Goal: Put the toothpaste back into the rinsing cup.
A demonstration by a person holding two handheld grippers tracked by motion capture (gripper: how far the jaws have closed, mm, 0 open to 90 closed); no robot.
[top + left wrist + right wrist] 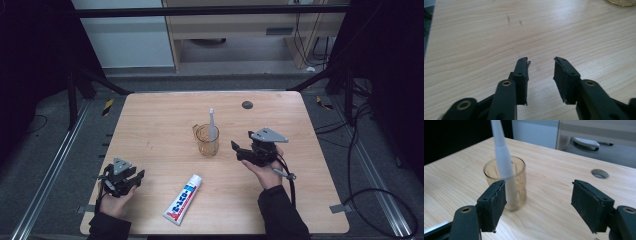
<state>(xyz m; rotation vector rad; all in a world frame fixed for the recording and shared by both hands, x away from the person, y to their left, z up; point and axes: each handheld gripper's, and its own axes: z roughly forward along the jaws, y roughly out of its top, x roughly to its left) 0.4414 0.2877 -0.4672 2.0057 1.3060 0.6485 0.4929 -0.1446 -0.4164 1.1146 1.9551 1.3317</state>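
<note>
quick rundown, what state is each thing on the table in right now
cup: upright, toothbrush inside
toothbrush: standing tilted in the cup
toothpaste tube: lying flat, cap on
left gripper: open, nothing between the jaws
right gripper: open wide, holding nothing, beside the cup

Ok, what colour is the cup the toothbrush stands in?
Clear amber-brown cup; the right gripper view shows it best.

We see a pale wood-grain table (150, 125) with a dark round hole (247, 105). The cup (207, 141) is clear amber, the toothbrush (212, 126) in it light grey-white. The tube (182, 199) is white with red and blue print. Both grippers (134, 181) (241, 148) are black.
</note>
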